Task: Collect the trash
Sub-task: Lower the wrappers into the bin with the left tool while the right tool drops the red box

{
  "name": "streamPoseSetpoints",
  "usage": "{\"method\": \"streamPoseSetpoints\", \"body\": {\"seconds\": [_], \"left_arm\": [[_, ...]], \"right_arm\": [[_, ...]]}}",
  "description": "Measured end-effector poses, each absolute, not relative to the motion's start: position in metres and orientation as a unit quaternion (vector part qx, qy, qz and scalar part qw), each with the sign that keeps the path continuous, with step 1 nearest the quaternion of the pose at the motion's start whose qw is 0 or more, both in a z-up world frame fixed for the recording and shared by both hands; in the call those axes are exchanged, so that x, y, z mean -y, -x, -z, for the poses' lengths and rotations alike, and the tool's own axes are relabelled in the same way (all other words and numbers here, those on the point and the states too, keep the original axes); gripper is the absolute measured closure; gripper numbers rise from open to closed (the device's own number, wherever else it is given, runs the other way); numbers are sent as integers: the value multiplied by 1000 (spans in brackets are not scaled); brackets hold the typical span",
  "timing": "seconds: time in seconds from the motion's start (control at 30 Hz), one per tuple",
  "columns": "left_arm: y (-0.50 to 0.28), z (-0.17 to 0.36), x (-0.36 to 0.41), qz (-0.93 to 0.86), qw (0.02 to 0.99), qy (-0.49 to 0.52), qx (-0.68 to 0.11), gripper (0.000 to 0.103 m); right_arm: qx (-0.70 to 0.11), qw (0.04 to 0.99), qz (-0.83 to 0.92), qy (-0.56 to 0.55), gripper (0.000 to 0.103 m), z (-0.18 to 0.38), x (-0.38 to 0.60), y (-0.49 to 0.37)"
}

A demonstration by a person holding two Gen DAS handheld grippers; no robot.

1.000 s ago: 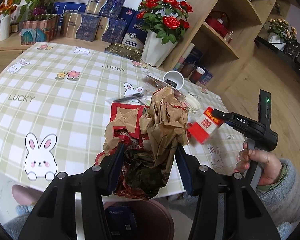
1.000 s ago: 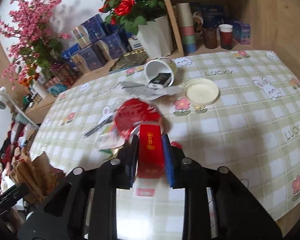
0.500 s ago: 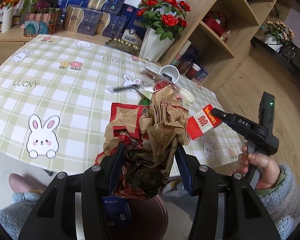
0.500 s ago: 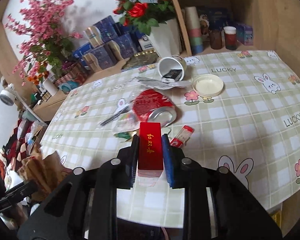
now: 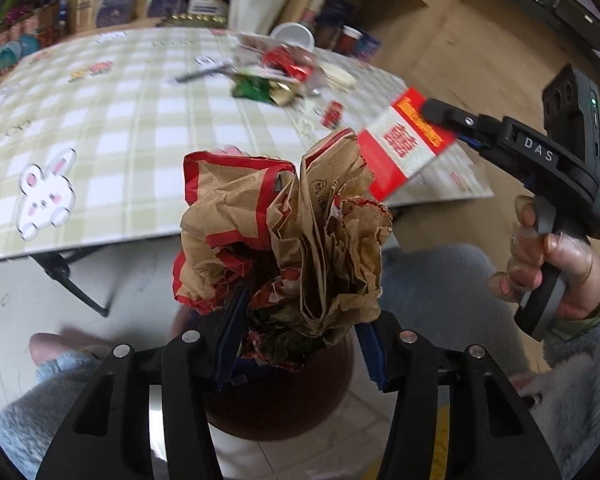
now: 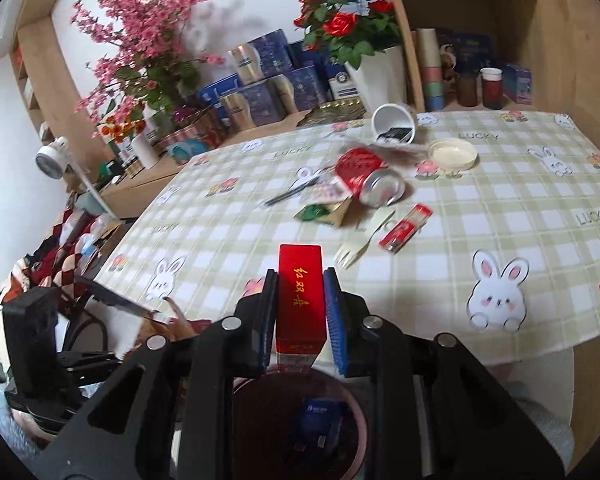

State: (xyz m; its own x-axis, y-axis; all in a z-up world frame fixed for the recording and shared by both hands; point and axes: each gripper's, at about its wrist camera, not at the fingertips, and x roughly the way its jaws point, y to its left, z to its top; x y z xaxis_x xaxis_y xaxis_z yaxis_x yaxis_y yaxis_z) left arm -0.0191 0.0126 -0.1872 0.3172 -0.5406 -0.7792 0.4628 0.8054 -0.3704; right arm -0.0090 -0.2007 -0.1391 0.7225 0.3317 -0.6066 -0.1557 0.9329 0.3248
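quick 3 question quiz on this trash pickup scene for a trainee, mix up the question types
1. True or false: the left gripper holds a wad of crumpled brown paper bag.
2. What does the right gripper hold? A) a red box B) a white fork C) a soda can
3. Fill in: seen from the right wrist, below the held red box stands a dark round ____ with a blue item already in it.

Key
1. True; the jaws are closed on the wad.
2. A; the fork and can lie on the table.
3. Bin.
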Motion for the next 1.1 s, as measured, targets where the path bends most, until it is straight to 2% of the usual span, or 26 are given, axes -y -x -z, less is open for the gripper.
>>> {"method": "streamPoseSetpoints", "body": {"seconds": [0.33,0.6,0.67,0.8,0.83,1.1], "left_arm": [[32,198,-17,315,789,50,-525,53],[6,259,-8,285,747,48,-599,49],[-2,271,-4,272,745,45,-607,46],[-6,276,-8,257,752,68,-603,29],[-5,272,-11,256,759,73,-594,25],[14,216,-41,171,855,71,-485,9]], "right_arm": [[-347,915,-145,-144,77,140,201,28],[-362,908,-148,-153,77,154,199,34],[-366,907,-147,-150,77,156,198,36],[-372,906,-144,-145,77,159,197,41],[-374,905,-142,-144,77,161,197,42],[-402,893,-142,-142,77,179,188,45]]}}
